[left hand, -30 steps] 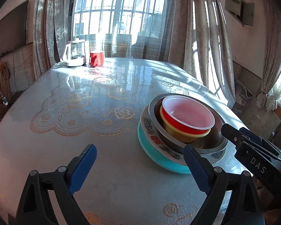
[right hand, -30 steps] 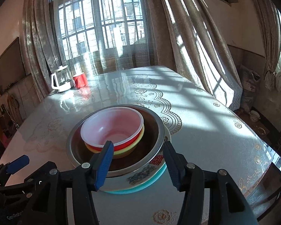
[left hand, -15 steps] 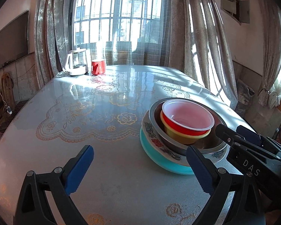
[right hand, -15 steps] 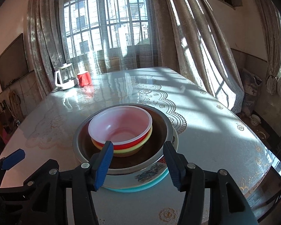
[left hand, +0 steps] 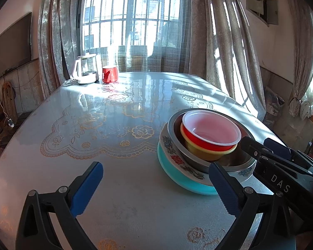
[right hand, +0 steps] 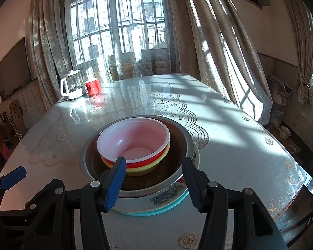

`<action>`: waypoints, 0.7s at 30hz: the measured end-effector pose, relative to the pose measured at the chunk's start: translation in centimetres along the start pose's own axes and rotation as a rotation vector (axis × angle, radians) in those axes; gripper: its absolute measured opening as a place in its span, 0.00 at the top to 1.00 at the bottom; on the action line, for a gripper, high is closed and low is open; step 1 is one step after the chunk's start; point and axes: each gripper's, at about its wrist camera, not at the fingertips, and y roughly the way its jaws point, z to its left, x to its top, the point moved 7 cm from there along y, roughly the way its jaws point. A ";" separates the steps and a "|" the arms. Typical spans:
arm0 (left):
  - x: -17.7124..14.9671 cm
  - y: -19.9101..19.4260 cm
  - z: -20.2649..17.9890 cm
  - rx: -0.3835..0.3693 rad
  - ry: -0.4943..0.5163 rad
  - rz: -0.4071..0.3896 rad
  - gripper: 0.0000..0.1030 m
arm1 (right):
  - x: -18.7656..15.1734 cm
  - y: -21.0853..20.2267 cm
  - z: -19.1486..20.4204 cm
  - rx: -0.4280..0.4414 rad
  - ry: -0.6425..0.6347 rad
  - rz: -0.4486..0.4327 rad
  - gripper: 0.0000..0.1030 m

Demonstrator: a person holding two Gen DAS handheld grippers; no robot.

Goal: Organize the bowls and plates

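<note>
The dishes form a single nested stack near the right-hand edge of the worktop [left hand: 119,187], seen from the left wrist view. From bottom to top the stack consists of a teal plate [left hand: 177,179], a white plate with a floral rim [left hand: 169,145], a steel bowl [left hand: 175,129], a yellow bowl [left hand: 208,156] and a red bowl with a white interior [left hand: 212,129]. Each piece sits inside or on the one below it; the red and yellow bowls are offset toward the left side of the steel bowl in the right wrist view.

Left tongs [left hand: 154,185]: the jaws are opening and stand wide apart. Nothing lies between them — only bare worktop. The right-hand finger overlaps the near rim of the stack in the picture; contact cannot be confirmed.

Right tongs [right hand: 154,179]: the jaws are partly spread and frame the near edge of the stack. The blue pads [right hand: 116,179] do not press on any dish, and nothing is pinched. In the left wrist view the right tongs appear just beside the stack on its right.

At the far end of the worktop, well apart from the stack, a white kettle [left hand: 85,73] stands just beside a red mug [left hand: 110,74]. The worktop carries a glossy cover with a gold lace-pattern print. Behind it hang curtains [left hand: 219,41] in front of a barred window [left hand: 133,14].
</note>
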 end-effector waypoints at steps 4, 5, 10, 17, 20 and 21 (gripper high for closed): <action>0.0 0.1 0.0 0.000 0.000 0.001 0.01 | 0.0 0.2 0.0 0.000 0.000 0.003 0.46; 0.0 0.0 0.1 0.000 0.000 0.001 0.01 | 0.0 0.3 0.0 0.000 0.000 0.005 0.46; 0.0 0.1 0.1 0.002 0.000 -0.001 0.01 | 0.0 0.4 0.1 0.002 0.000 0.006 0.46; 0.1 0.1 0.1 0.003 0.007 -0.006 0.01 | -0.1 0.6 0.2 0.002 0.003 0.007 0.46; 0.1 0.1 0.1 0.004 0.008 -0.005 0.01 | -0.1 0.6 0.2 0.002 0.003 0.006 0.45; 0.1 0.1 0.1 0.004 0.007 -0.005 0.01 | -0.1 0.6 0.2 0.003 0.004 0.005 0.45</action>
